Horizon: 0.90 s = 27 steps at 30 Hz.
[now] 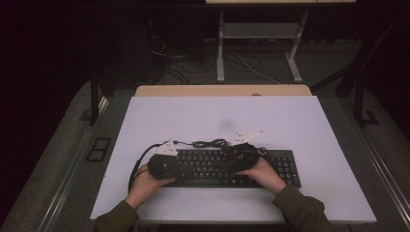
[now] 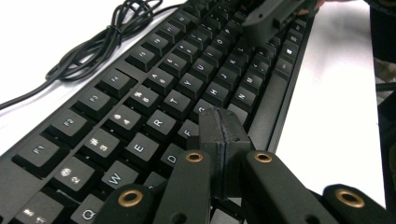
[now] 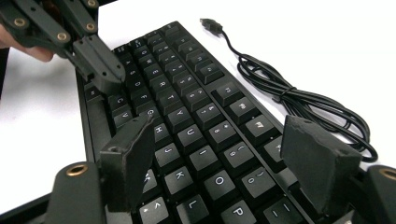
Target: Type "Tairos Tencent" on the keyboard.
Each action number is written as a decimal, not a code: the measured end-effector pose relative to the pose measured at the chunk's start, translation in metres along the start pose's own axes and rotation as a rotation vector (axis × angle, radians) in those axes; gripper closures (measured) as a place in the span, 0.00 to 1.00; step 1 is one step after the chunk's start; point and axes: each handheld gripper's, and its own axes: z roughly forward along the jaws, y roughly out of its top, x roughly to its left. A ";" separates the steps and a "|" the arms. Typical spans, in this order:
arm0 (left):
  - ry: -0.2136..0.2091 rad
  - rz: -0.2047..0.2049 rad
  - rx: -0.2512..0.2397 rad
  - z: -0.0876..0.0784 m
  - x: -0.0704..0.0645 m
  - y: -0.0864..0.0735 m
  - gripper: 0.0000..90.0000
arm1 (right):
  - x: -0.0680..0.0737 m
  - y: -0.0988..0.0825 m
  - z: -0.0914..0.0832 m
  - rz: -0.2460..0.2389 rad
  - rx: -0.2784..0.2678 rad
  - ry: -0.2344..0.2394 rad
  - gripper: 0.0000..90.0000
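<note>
A black keyboard [image 1: 205,166] lies across the near half of the white table [image 1: 222,116], with its bundled black cable [image 1: 210,143] just behind it. My left gripper [image 1: 180,169] is low over the keyboard's left part, held in a hand. In the left gripper view its jaws [image 2: 219,122] are pressed together with nothing between them, the tip just above the F and G keys [image 2: 189,128]. My right gripper [image 1: 226,165] hovers over the right-hand letter keys. Its jaws [image 3: 219,133] stand wide apart above the keys [image 3: 187,116], gripping nothing. I cannot tell whether either tip touches a key.
The cable [image 3: 299,100] coils on the table beside the number row and ends in a loose USB plug [image 3: 210,23]. A wooden strip [image 1: 222,90] runs along the table's far edge. Beyond it, a desk frame [image 1: 220,53] and wires stand on the dark floor.
</note>
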 end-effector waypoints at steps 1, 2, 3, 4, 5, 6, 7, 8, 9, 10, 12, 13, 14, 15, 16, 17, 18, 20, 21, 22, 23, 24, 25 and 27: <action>0.002 0.006 0.006 0.001 0.000 0.000 1.00 | 0.000 0.000 0.000 0.000 -0.003 -0.003 0.28; 0.003 0.009 0.011 0.001 0.000 0.000 1.00 | -0.001 0.000 0.000 0.004 -0.004 -0.005 0.28; 0.006 0.011 0.015 0.002 0.000 -0.001 1.00 | -0.001 0.000 -0.001 0.004 -0.006 -0.004 0.27; 0.005 0.009 0.018 0.002 0.000 -0.001 1.00 | -0.002 0.000 -0.001 0.007 -0.007 -0.003 0.26; 0.004 0.012 0.021 0.002 0.000 -0.001 1.00 | -0.002 0.000 -0.001 0.009 -0.008 -0.005 0.26; 0.003 0.013 0.024 0.003 0.000 -0.001 1.00 | -0.002 0.000 -0.001 0.010 -0.009 -0.005 0.26; 0.002 0.011 0.024 0.003 0.000 -0.002 1.00 | -0.002 0.000 -0.001 0.010 -0.011 -0.006 0.26; 0.002 0.010 0.026 0.004 0.000 -0.002 1.00 | -0.003 0.000 -0.001 0.009 -0.012 -0.006 0.26; 0.001 0.008 0.027 0.004 0.000 -0.002 1.00 | -0.003 0.000 -0.001 0.009 -0.013 -0.006 0.26; 0.000 0.013 0.031 0.005 0.000 -0.002 1.00 | -0.003 0.000 -0.001 0.009 -0.013 -0.006 0.26; -0.001 0.015 0.038 0.005 0.000 -0.002 1.00 | -0.003 0.000 -0.001 0.006 -0.015 -0.005 0.25; -0.002 0.013 0.036 0.006 0.000 -0.002 1.00 | -0.003 0.000 -0.001 0.007 -0.015 -0.006 0.25; -0.002 0.014 0.036 0.006 -0.001 -0.002 1.00 | -0.003 0.000 -0.001 0.007 -0.015 -0.006 0.25; -0.001 0.015 0.037 0.006 -0.001 -0.002 1.00 | -0.003 0.000 -0.001 0.007 -0.015 -0.006 0.25; -0.001 0.015 0.037 0.006 -0.001 -0.002 1.00 | -0.003 0.000 -0.001 0.007 -0.016 -0.006 0.25; -0.001 0.014 0.037 0.006 -0.001 -0.002 1.00 | -0.003 0.000 -0.001 0.006 -0.016 -0.006 0.25; -0.002 0.014 0.035 0.006 -0.001 -0.002 1.00 | -0.003 0.000 -0.001 0.006 -0.016 -0.006 0.25; -0.002 0.016 0.036 0.007 -0.001 -0.002 1.00 | -0.003 0.000 -0.001 0.007 -0.015 -0.006 0.25; -0.003 0.020 0.046 0.007 -0.001 -0.002 1.00 | -0.003 0.000 -0.001 0.006 -0.016 -0.007 0.25; 0.002 0.020 0.049 0.008 -0.002 -0.003 1.00 | -0.003 0.000 -0.001 0.006 -0.016 -0.007 0.25; 0.001 0.021 0.049 0.008 -0.002 -0.003 1.00 | -0.003 0.000 -0.001 0.004 -0.017 -0.007 0.25; 0.002 0.023 0.050 0.008 -0.002 -0.003 1.00 | -0.003 0.000 -0.001 0.005 -0.017 -0.008 0.25; 0.002 0.024 0.049 0.008 -0.002 -0.003 1.00 | -0.003 0.000 -0.002 0.006 -0.018 -0.006 0.25; 0.002 0.023 0.048 0.008 -0.002 -0.003 1.00 | -0.003 0.000 -0.002 0.005 -0.020 -0.006 0.25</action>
